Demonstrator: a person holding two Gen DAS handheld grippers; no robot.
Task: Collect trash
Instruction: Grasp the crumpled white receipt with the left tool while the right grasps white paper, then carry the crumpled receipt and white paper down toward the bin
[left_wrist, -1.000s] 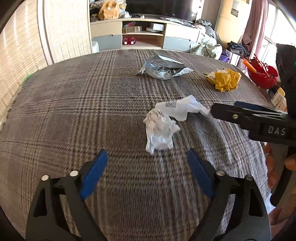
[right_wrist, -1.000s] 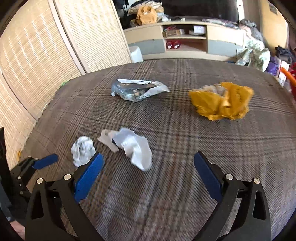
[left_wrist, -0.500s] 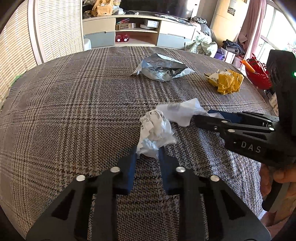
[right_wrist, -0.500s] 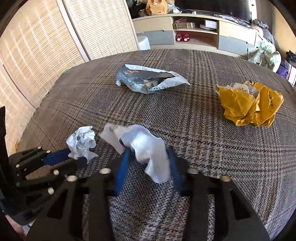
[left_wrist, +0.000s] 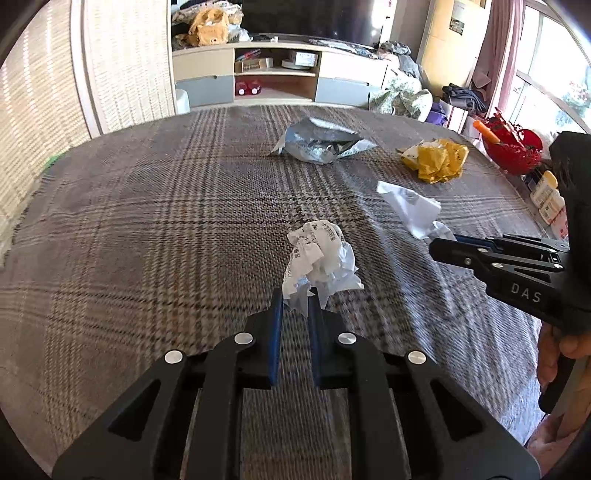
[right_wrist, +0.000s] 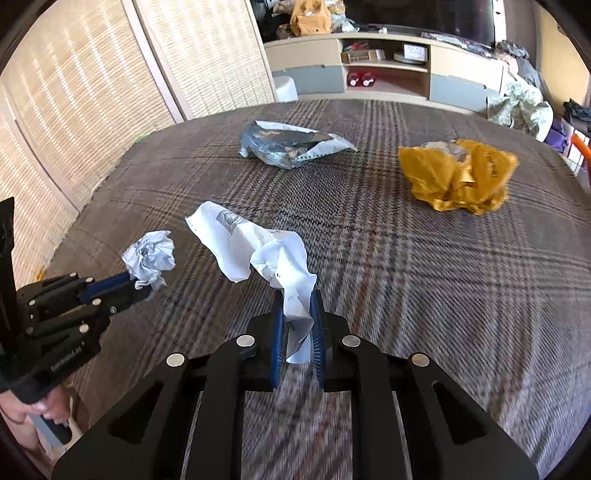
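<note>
My left gripper (left_wrist: 295, 304) is shut on a crumpled printed paper ball (left_wrist: 319, 258), which sticks up past its blue pads above the plaid cloth. That ball (right_wrist: 151, 254) and the left gripper (right_wrist: 135, 282) appear at the left of the right wrist view. My right gripper (right_wrist: 298, 325) is shut on a crumpled white paper wrapper (right_wrist: 255, 243), whose loose end hangs out to the left. From the left wrist view the right gripper (left_wrist: 436, 245) comes in from the right with the white wrapper (left_wrist: 410, 210). A silver foil bag (left_wrist: 319, 144) and a crumpled yellow wrapper (left_wrist: 437, 158) lie farther back.
The plaid cloth (left_wrist: 147, 229) covers a wide surface. A red basket (left_wrist: 513, 142) and small bottles (left_wrist: 550, 199) stand past its right edge. A low TV cabinet (left_wrist: 277, 79) stands behind, woven sliding doors (right_wrist: 92, 92) on the left. A person's hand (left_wrist: 557, 350) holds the right gripper.
Both grippers went from wide open to shut, the left on the printed paper ball, the right on the white wrapper. The two pieces now sit farther apart and are lifted off the cloth.
</note>
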